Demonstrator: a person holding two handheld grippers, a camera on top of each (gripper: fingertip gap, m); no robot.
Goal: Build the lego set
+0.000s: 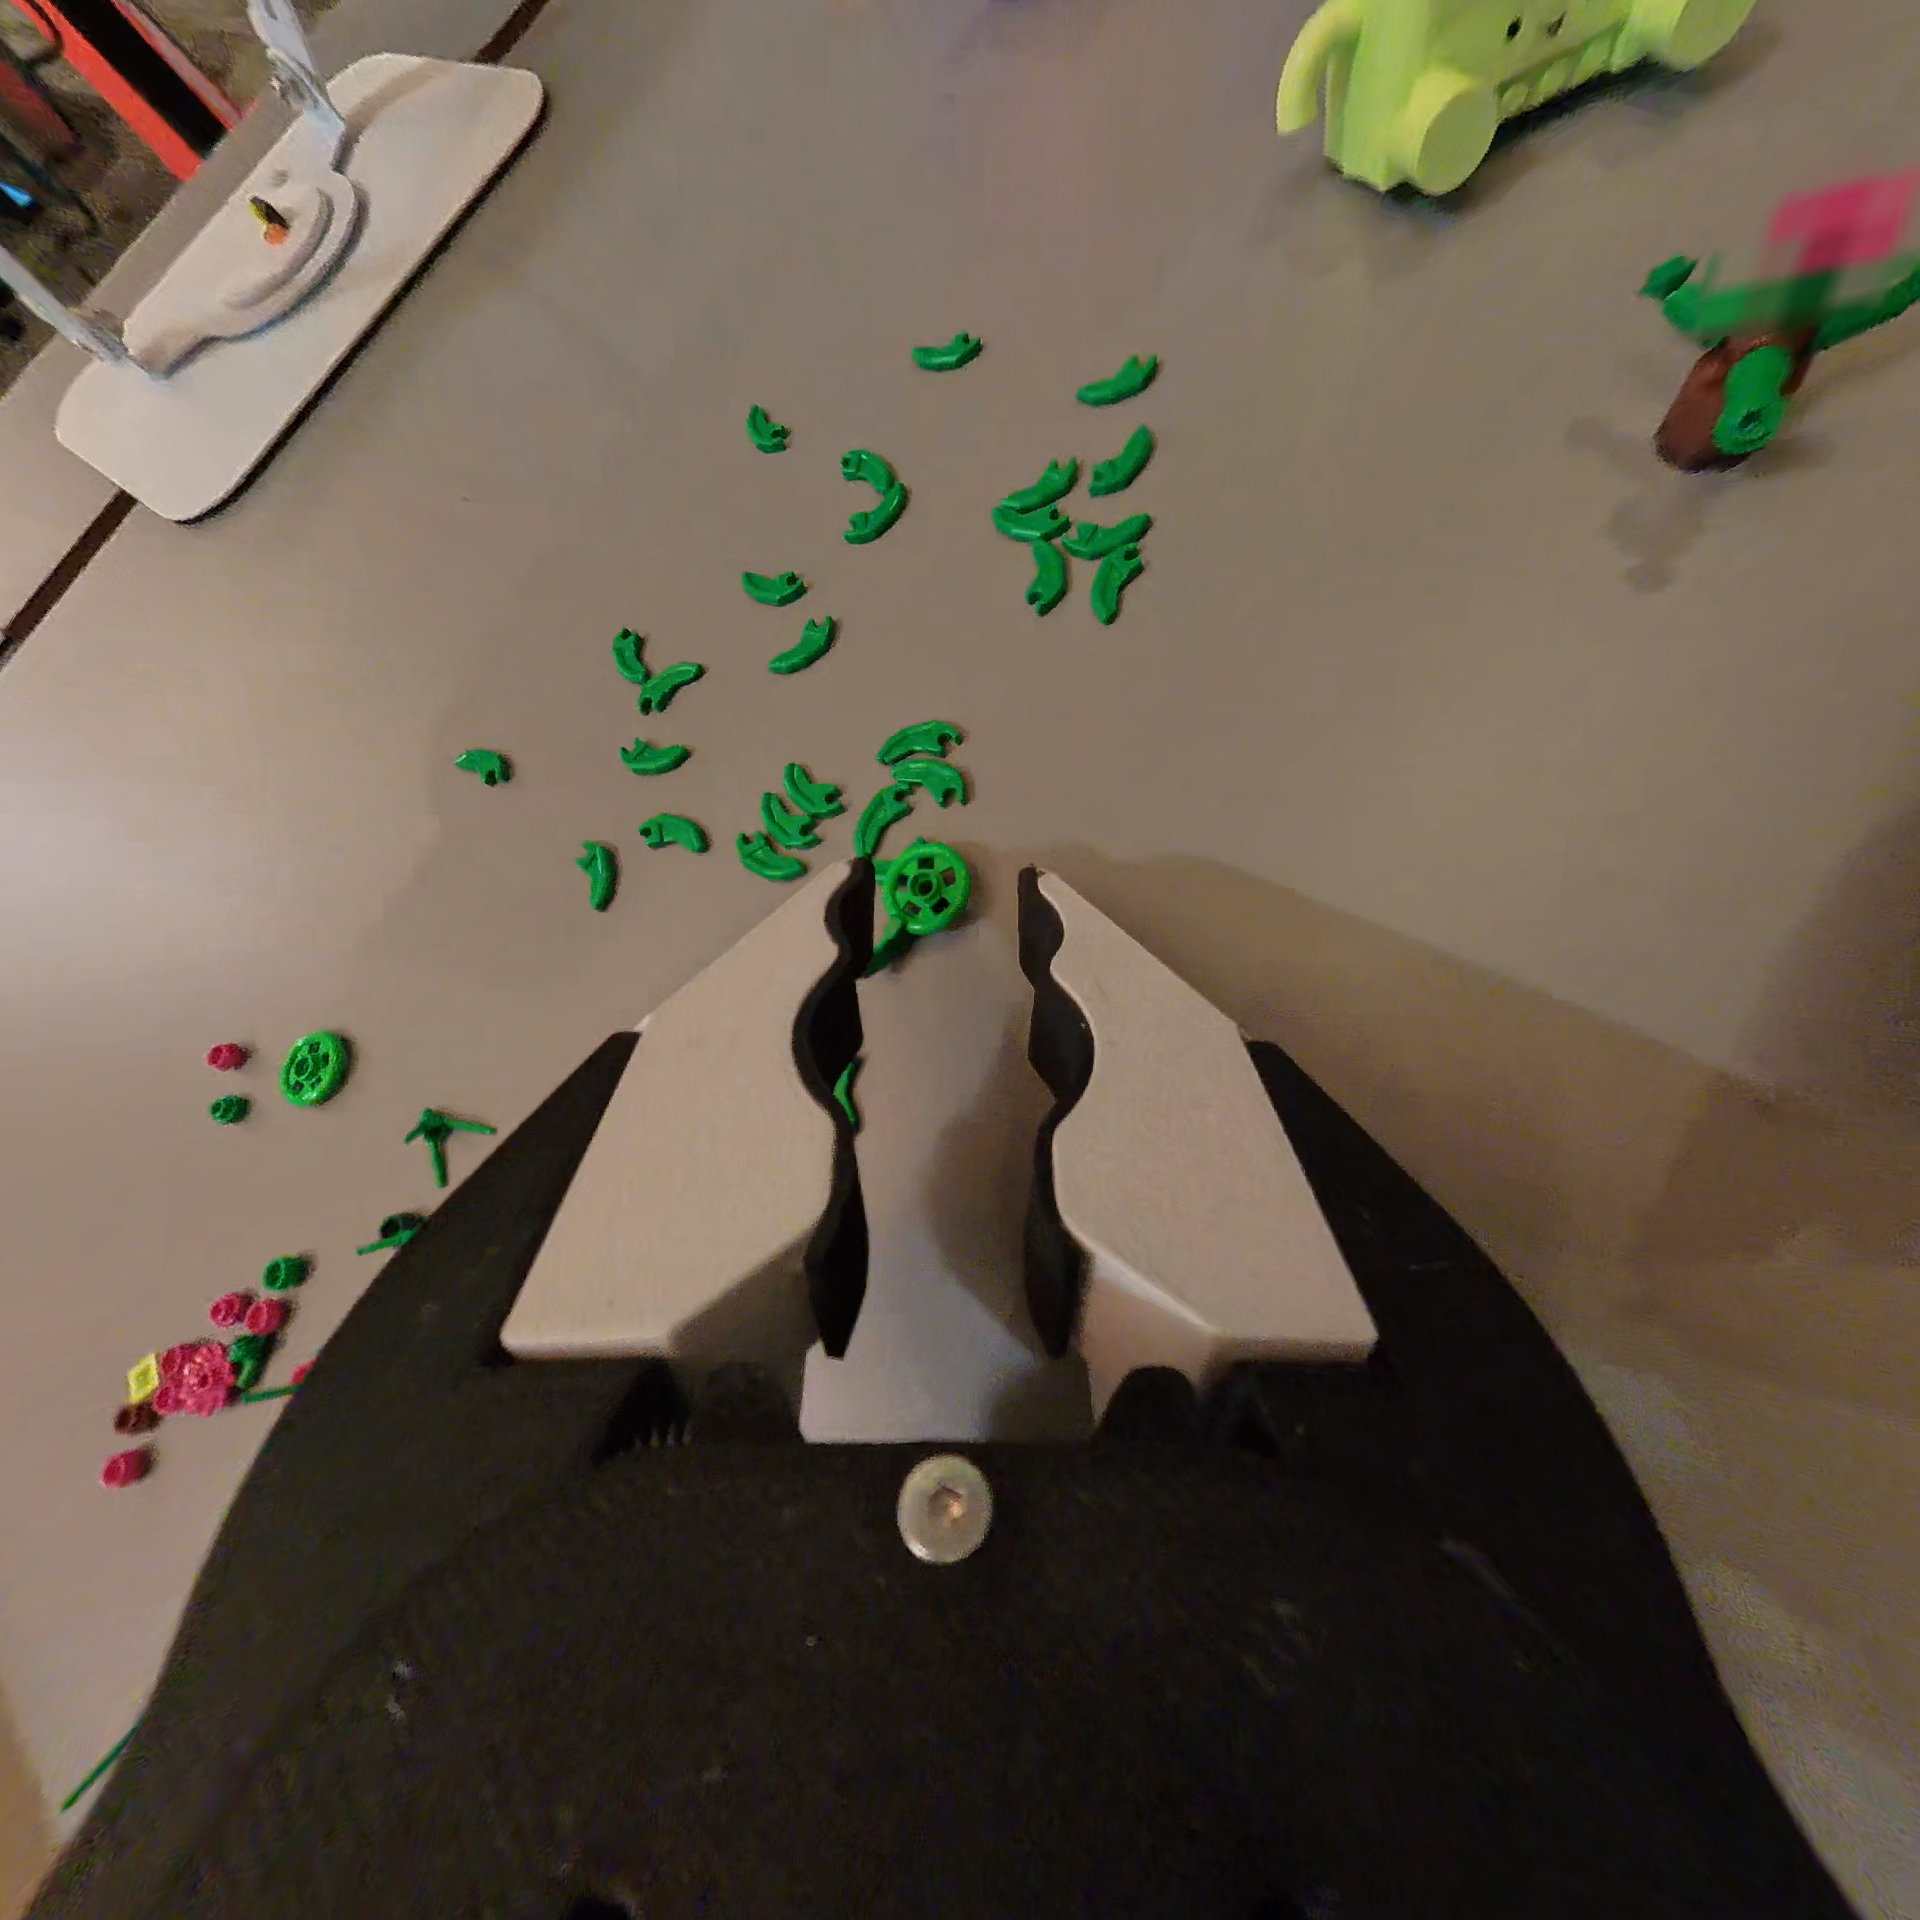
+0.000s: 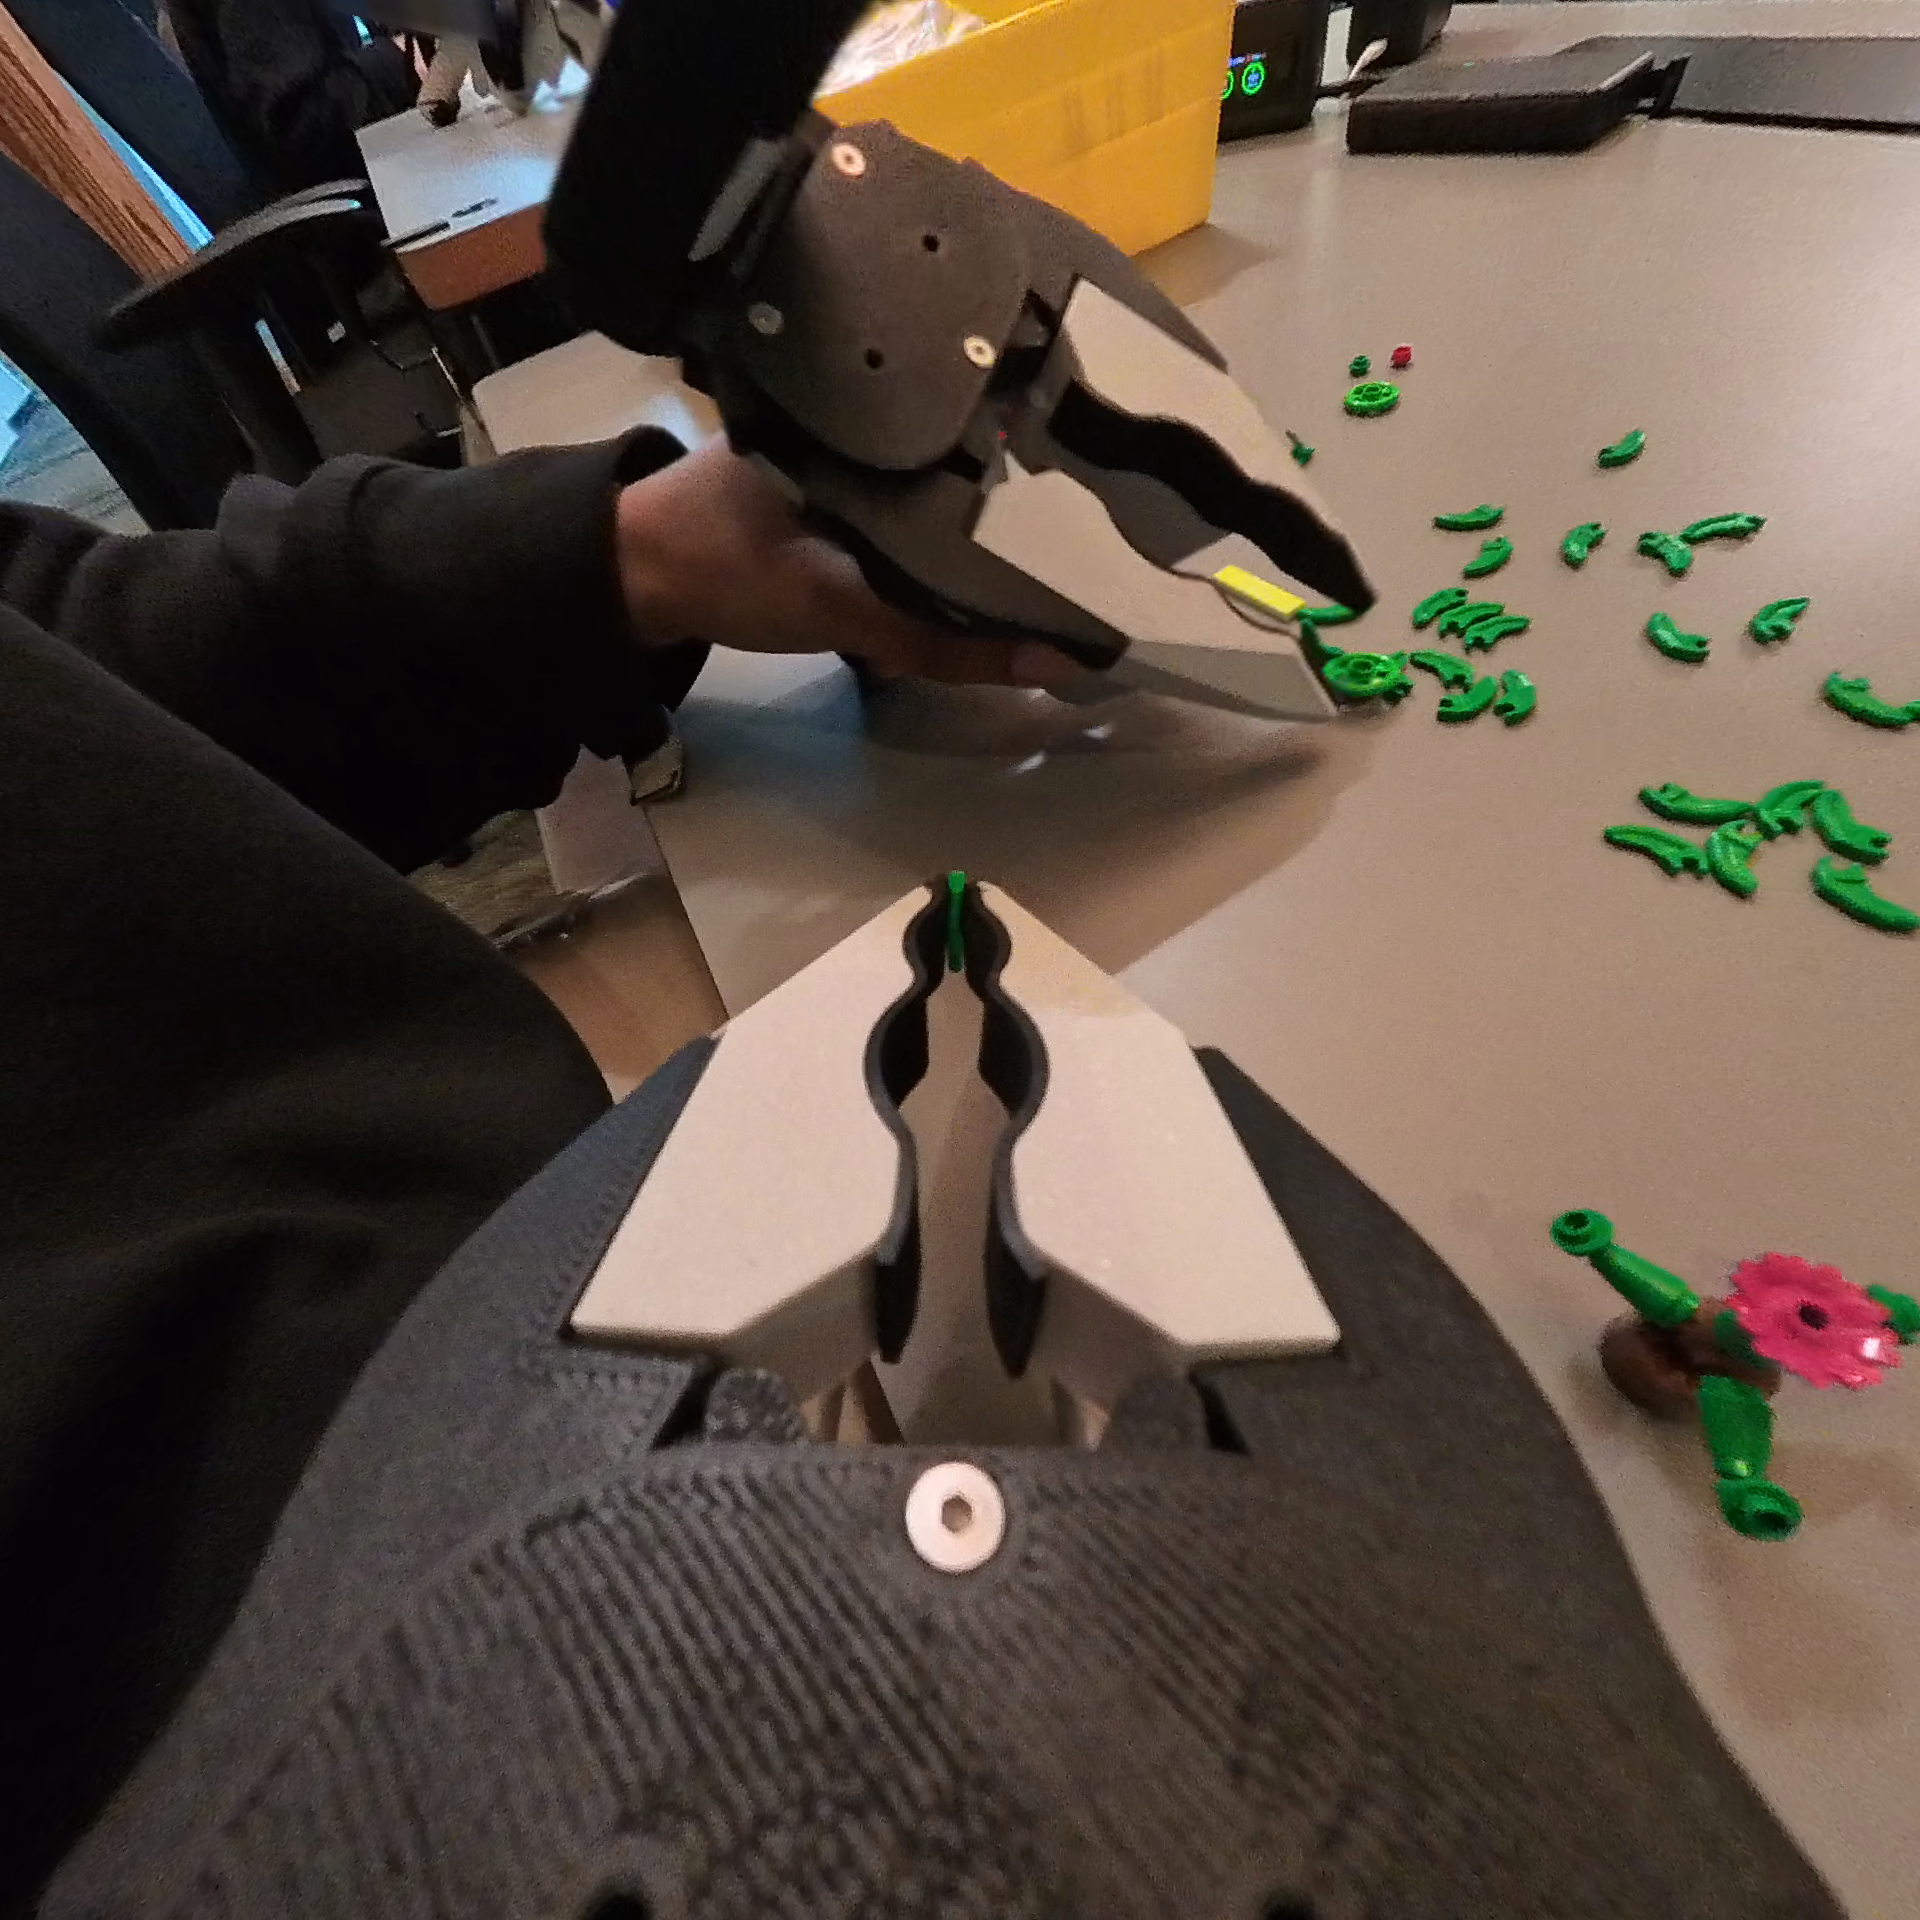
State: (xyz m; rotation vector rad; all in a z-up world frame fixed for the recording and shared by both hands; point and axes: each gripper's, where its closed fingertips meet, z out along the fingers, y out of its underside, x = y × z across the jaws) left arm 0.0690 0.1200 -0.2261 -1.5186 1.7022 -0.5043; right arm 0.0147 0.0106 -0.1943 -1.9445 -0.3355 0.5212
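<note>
My left gripper [image 1: 940, 878] is open, low over the grey table [image 1: 1351, 727]. A round green wheel piece [image 1: 928, 891] with a thin green stem lies between its tips, close against the left finger. Loose green leaf pieces [image 1: 883, 499] lie scattered just beyond it. The left gripper [image 2: 1349, 657] and the wheel piece [image 2: 1361, 670] also show in the right wrist view. My right gripper [image 2: 956, 904] is shut on a thin green piece [image 2: 955, 920], held above the table near its edge. A partly built flower [image 2: 1745, 1351] with a brown base, green stems and a pink bloom lies to the right.
Small pink and green parts [image 1: 197, 1377] and a second green wheel [image 1: 314, 1067] lie at the left. A white stand base [image 1: 301, 270] and a lime green toy [image 1: 1507, 83] sit at the back. A yellow bin [image 2: 1091, 104] stands beyond a person's dark sleeve [image 2: 416, 644]. My hands' fingertips stand some 12 cm from each other. Left tips and right tips are each some 20 cm from the lime green toy [image 1: 1507, 83].
</note>
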